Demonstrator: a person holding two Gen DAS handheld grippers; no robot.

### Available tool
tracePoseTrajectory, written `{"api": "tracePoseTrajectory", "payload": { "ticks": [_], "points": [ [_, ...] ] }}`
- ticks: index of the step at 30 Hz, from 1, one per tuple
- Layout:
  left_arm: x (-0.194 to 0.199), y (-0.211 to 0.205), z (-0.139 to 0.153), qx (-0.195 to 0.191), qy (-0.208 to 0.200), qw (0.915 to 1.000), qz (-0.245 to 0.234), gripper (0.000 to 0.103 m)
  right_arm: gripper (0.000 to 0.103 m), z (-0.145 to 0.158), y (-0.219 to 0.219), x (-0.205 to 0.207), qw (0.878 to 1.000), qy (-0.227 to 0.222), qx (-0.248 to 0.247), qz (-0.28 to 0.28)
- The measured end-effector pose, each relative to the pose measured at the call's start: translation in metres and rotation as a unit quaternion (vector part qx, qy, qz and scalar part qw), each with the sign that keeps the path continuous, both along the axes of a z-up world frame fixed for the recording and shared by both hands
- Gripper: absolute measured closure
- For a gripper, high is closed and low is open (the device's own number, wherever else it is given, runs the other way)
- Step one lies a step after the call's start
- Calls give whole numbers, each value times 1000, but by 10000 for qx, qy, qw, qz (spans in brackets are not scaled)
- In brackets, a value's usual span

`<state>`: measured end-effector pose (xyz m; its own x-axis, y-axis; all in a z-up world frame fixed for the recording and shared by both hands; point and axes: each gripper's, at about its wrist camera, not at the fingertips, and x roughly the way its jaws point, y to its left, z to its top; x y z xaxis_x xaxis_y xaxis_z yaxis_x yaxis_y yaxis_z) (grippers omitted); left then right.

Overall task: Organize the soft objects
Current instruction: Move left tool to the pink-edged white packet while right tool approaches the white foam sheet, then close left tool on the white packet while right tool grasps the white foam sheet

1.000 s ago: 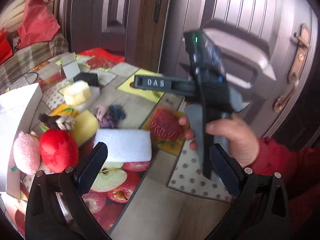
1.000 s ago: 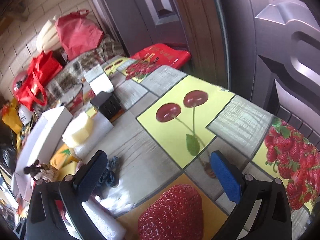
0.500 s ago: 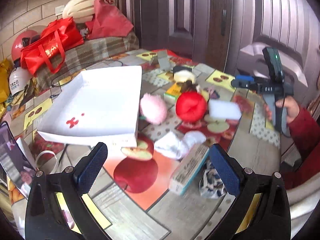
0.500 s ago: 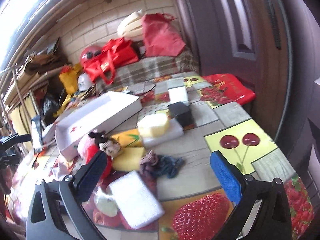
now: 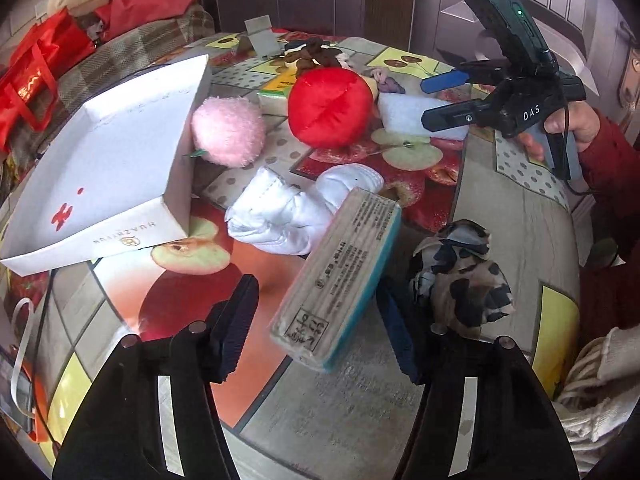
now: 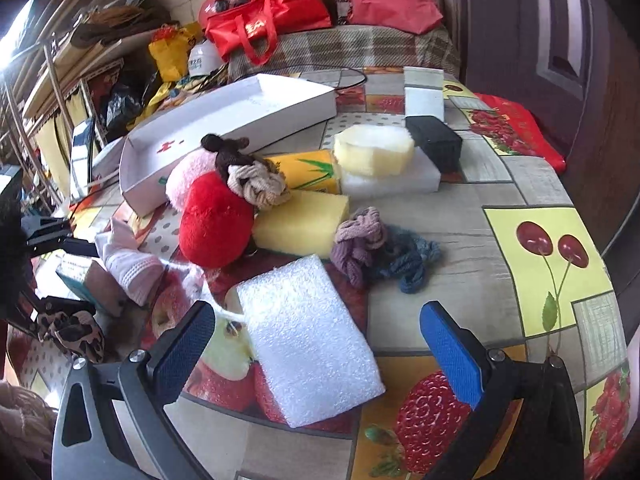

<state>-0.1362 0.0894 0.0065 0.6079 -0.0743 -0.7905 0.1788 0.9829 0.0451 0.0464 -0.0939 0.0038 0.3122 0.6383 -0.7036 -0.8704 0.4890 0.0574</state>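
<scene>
My left gripper (image 5: 318,316) is open around the near end of a long tan-and-teal packet (image 5: 340,272) on the table. A white sock bundle (image 5: 296,204), a pink plush ball (image 5: 228,132), a red plush apple (image 5: 330,106) and a leopard-print cloth (image 5: 464,276) lie around it. My right gripper (image 6: 320,344) is open just above a white foam sheet (image 6: 308,336). Beyond it lie a yellow sponge (image 6: 304,220), knitted scrunchies (image 6: 380,248) and the red plush apple (image 6: 216,224). The right gripper also shows in the left wrist view (image 5: 448,98).
An open white box (image 5: 96,152) stands at the left; it also shows in the right wrist view (image 6: 240,116). A pale round foam (image 6: 374,150), a black box (image 6: 434,142) and a juice carton (image 6: 308,170) sit further back. Red bags (image 6: 268,20) lie on a couch behind the table.
My left gripper has dropped low and close to the long packet, its fingers now on either side of it. My right gripper has moved down over the white foam sheet.
</scene>
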Motion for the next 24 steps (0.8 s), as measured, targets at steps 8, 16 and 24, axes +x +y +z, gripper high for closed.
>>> {"api": "tracePoseTrajectory", "payload": {
  "ticks": [8, 16, 24],
  "points": [
    [-2, -4, -1, -347, -102, 9993, -58, 77, 11, -17, 24, -6, 9964, -197, -769, 280],
    [-37, 4, 23, -334, -1081, 9930, 339, 78, 48, -8, 11, -22, 9959, -508, -488, 576],
    [-61, 53, 49, 49, -2762, 9251, 2606, 77, 48, 59, -39, -30, 9739, -1066, 1991, -206]
  ]
}}
